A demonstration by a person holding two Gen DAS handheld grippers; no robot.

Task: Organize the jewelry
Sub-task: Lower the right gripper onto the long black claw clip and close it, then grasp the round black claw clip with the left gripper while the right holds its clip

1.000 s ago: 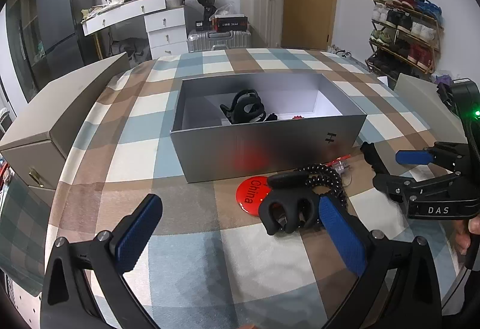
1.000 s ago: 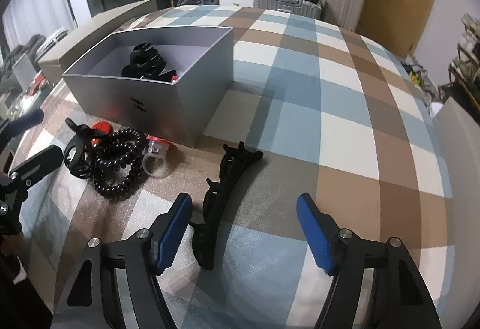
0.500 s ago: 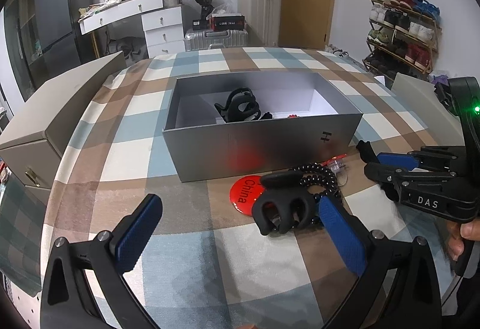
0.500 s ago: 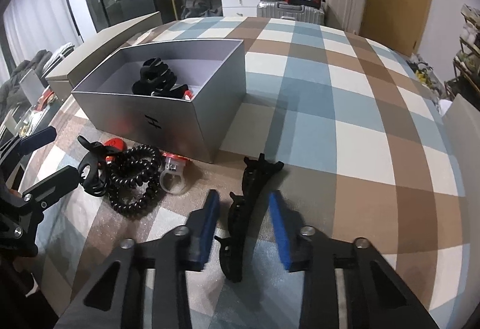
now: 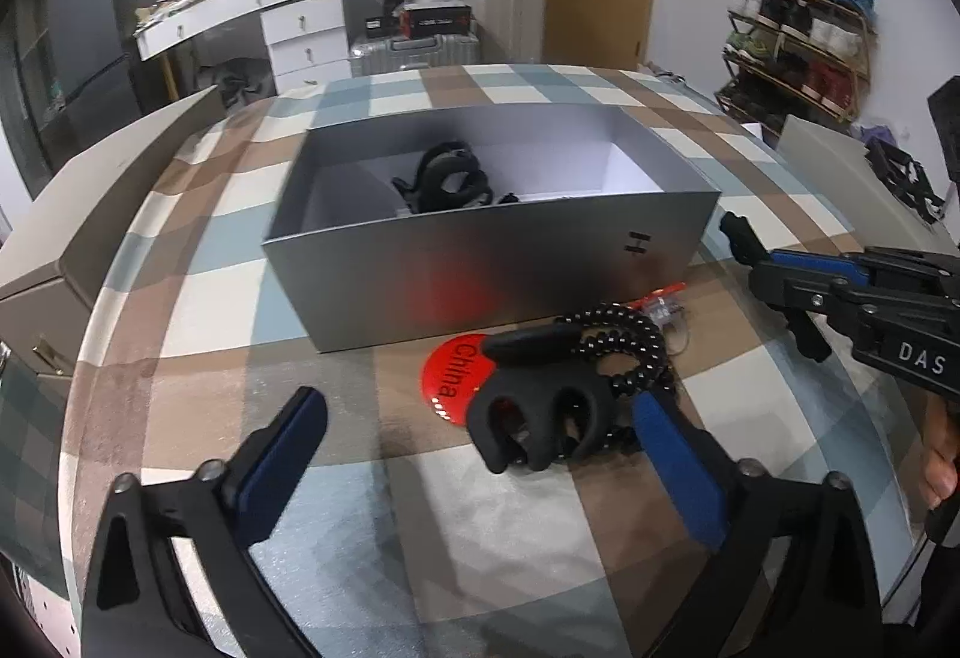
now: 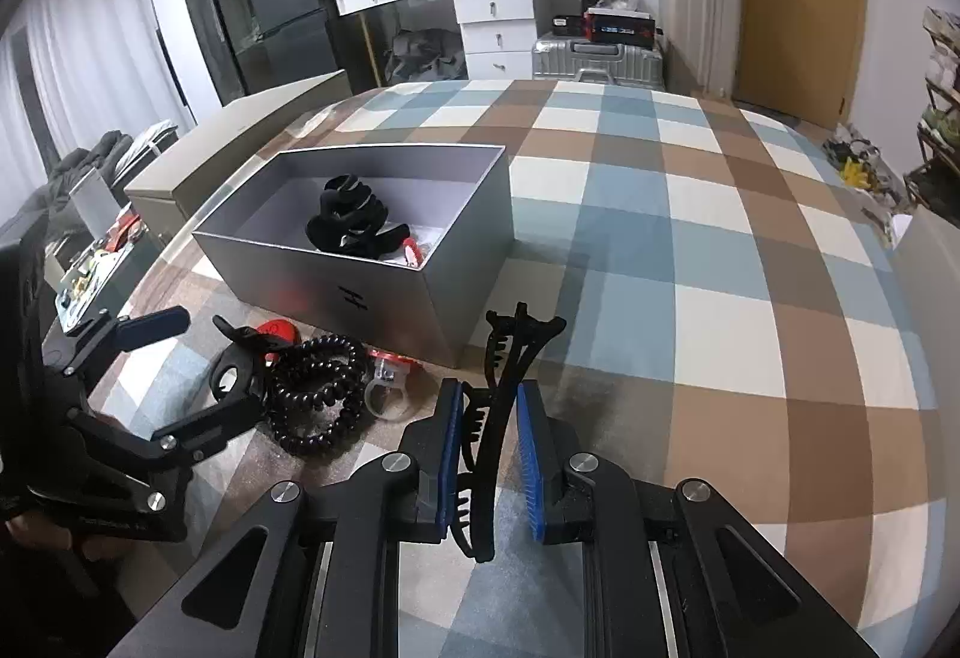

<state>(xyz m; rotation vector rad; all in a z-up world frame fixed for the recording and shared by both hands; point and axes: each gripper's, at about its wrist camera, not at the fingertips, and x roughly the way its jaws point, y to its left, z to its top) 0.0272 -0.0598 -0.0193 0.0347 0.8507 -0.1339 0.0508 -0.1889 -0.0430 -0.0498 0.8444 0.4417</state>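
Right gripper: blue-padded fingers drawn close on both sides of a long black hair claw, clamped on it near its lower half; toothed end reaching forward past the fingertips.
Long black hair claw: held just beside the near right corner of the gray box; contact with the checked tabletop beneath cannot be told.
Left gripper: fingers wide apart, nothing between the pads; right pad just beside the small pile.
Small pile: in front of the gray box, on the tabletop; rounded black clip nearest, black spiral hair tie touching it behind, red round badge marked "China" partly under the clip.
Clear ring piece: just right of the spiral tie in the right wrist view, with a red-and-clear bit touching it, close to the box front.
Gray box: open-topped, letter H on its front wall; inside, a black claw clip on the white floor, and a small red item near the front right corner.
Beige lid-like case: off the tabletop's left edge, well apart from the pile.
Background: white drawers, suitcases, shoe rack along the walls.
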